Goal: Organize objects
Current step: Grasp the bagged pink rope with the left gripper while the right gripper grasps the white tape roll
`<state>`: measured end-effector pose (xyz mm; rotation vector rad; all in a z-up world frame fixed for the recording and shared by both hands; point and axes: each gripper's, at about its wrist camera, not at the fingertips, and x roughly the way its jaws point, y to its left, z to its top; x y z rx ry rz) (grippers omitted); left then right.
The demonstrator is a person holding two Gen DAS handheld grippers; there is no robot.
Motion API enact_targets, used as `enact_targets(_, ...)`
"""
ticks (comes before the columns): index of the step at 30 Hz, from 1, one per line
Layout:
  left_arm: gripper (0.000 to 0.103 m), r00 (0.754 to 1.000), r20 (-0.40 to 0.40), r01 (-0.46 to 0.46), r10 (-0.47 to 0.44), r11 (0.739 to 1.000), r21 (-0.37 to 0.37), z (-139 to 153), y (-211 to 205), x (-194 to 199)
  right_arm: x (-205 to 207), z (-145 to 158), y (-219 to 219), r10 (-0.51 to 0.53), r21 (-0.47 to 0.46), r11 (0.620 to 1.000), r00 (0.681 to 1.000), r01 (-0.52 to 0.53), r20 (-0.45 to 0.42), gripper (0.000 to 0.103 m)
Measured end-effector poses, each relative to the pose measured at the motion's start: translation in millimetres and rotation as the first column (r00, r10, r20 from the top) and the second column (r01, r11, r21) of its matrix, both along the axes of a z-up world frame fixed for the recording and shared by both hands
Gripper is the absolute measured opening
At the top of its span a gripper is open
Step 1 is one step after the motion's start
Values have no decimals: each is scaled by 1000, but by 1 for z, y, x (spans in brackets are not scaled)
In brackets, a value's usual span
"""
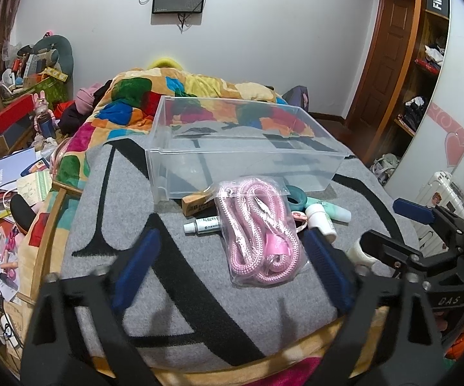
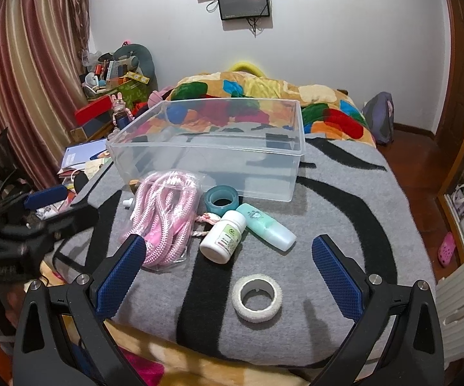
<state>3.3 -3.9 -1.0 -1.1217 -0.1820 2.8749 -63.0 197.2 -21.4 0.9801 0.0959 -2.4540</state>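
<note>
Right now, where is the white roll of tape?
In the right wrist view, the white roll of gauze tape lies flat on the grey-and-black blanket, alone between the open right claw pads, nearer than the white pill bottle.

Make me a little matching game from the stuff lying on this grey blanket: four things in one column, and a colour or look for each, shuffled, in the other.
Things:
1. rope
2. bin
3. tape ring
4. pill bottle

Looks:
A. clear and empty
B. white, lying flat, nearest the right gripper
C. pink, sealed in a plastic bag
D. white with a green label, on its side

Pairs: 1-C, 2-A, 3-B, 4-D
</note>
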Motion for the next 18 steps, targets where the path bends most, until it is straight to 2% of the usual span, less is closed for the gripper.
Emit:
enact_targets(3, 86, 1000, 16, 2, -2, 1000, 4, -1, 1, -6, 3, -1, 4, 3, 16, 1000, 1000, -3, -10, 102)
enact_targets(8, 86, 997, 66, 32, -32, 999, 0, -10, 13, -22, 2, -12, 17, 1, 45, 999, 1000, -2, 6, 94)
enact_targets(13, 89, 988, 147, 57, -52, 998, -32, -33, 30, -47, -4, -29, 27, 0, 52, 999, 998, -3, 61, 82)
enact_targets(18, 90, 978, 207, 42, -32, 998, -45, -55, 36, -66, -9, -43, 27, 24, 30, 999, 993, -27, 112, 70)
